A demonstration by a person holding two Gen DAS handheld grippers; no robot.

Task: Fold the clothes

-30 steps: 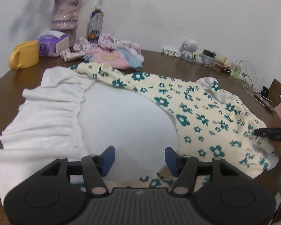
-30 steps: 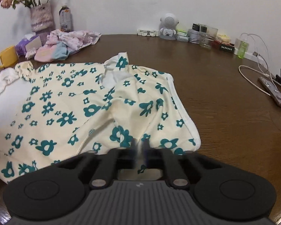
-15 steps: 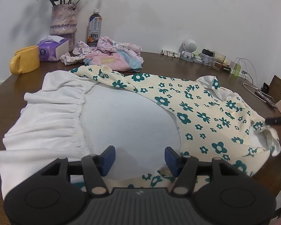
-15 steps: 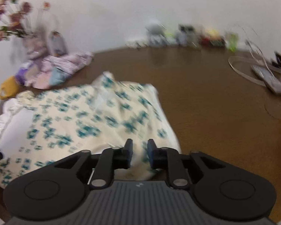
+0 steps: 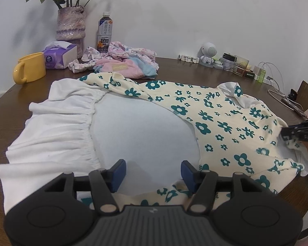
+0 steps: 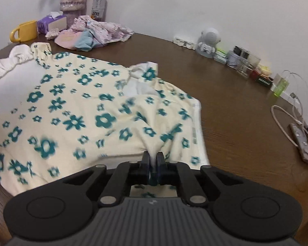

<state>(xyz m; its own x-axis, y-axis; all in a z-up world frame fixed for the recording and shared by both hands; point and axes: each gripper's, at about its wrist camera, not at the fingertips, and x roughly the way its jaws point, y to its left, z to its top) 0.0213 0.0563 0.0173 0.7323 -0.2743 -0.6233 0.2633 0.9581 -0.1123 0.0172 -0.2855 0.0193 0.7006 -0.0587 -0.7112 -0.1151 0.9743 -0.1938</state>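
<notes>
Right claw (image 6: 153,161) pinching soft floral dress (image 6: 76,110) – bunched cloth, left claw (image 5: 153,173) agape

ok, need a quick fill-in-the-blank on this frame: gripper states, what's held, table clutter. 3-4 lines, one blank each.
1. The right gripper is shut on the ____-print garment.
2. The left gripper hangs ____ over the white fabric, holding nothing.
3. The mug beside the tissue box is ____ in colour.
4. The vase against the wall holds ____.

Missing words: flower; open; yellow; flowers
</notes>
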